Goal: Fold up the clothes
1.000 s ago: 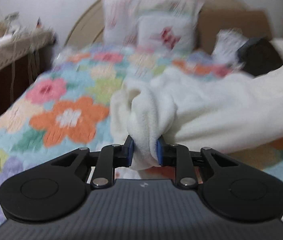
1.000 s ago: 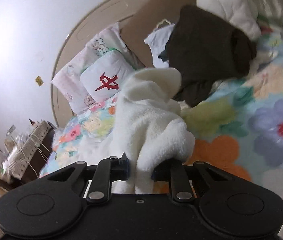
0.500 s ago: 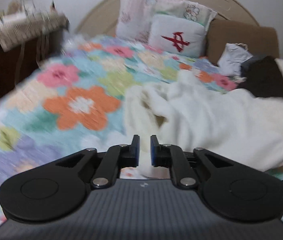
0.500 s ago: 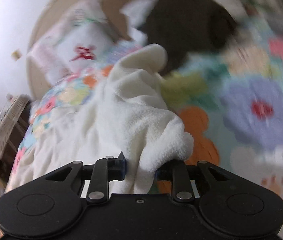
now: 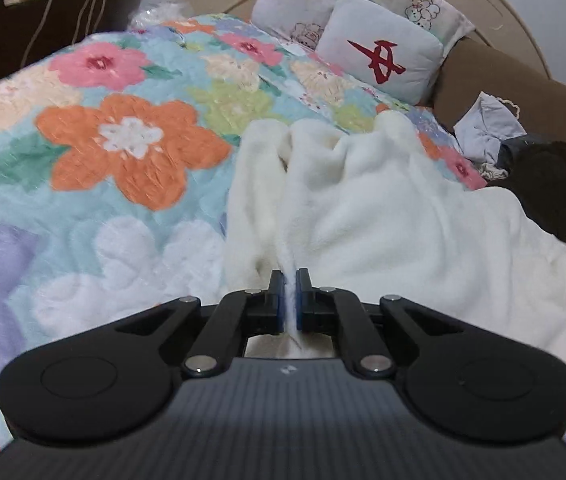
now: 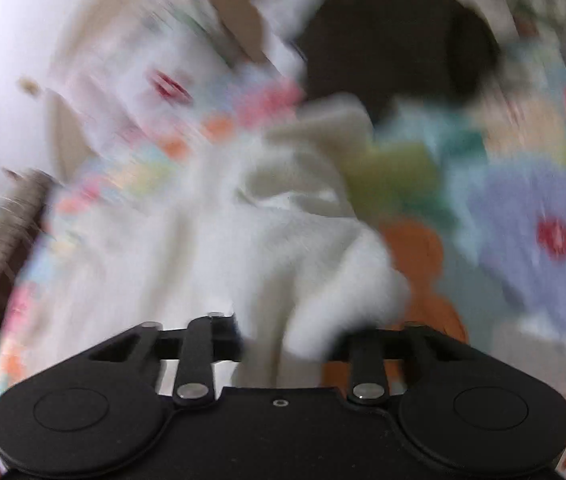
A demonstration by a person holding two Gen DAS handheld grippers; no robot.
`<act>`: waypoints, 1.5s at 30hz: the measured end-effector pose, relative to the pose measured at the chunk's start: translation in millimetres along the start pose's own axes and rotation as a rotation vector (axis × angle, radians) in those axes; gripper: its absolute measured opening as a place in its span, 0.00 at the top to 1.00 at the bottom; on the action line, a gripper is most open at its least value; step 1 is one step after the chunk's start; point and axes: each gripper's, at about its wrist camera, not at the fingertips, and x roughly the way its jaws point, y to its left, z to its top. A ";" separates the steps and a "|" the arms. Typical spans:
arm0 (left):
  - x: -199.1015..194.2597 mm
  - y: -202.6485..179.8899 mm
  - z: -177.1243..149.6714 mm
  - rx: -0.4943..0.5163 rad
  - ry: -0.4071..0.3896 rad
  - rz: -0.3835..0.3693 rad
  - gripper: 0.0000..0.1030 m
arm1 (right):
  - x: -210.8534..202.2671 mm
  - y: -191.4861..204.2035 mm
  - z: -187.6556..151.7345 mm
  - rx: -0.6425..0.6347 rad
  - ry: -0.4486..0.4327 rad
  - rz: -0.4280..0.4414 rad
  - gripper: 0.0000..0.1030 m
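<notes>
A fluffy white fleece garment (image 5: 383, 216) lies crumpled on the floral quilt (image 5: 123, 148). My left gripper (image 5: 290, 298) is shut on a thin fold of its near edge, low over the bed. In the blurred right wrist view the same white garment (image 6: 275, 232) fills the middle. My right gripper (image 6: 287, 340) is shut on a thick bunch of it, and the cloth covers the fingertips.
Two pillows (image 5: 379, 52) lean on the curved headboard. A brown cushion (image 5: 503, 88) stands at the back right. A dark garment (image 5: 547, 184) and a pale crumpled one (image 5: 487, 128) lie beyond the white fleece. A dark wooden cabinet (image 5: 43, 20) stands left of the bed.
My left gripper let go of a thick bunch of the fleece, then closed on a thinner fold at its near edge. My right gripper kept its hold and swung quickly.
</notes>
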 end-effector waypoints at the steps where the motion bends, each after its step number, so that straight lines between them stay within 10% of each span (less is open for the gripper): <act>1: -4.8 -2.5 2.4 0.006 0.000 0.013 0.96 | -6.5 2.1 -2.1 -0.024 -0.019 -0.025 0.74; 16: -15.8 -10.3 -14.6 -0.005 0.100 0.088 0.91 | -5.1 -26.2 -9.8 0.167 0.107 -0.147 0.63; 22: -32.9 1.2 -11.6 -0.096 0.126 0.077 0.69 | -16.4 -42.5 -2.2 0.270 0.193 -0.047 0.30; 30: -65.7 -28.2 -4.6 -0.044 0.093 -0.004 0.53 | -29.1 -60.3 -21.7 0.515 0.231 0.147 0.16; 38: -61.2 -74.3 -5.7 0.026 0.085 -0.152 0.49 | 15.0 -49.0 -47.4 0.560 0.326 -0.016 0.06; 45: -21.7 -115.7 -14.4 0.083 0.149 -0.303 0.49 | 7.2 -52.3 -33.3 0.511 0.152 -0.027 0.06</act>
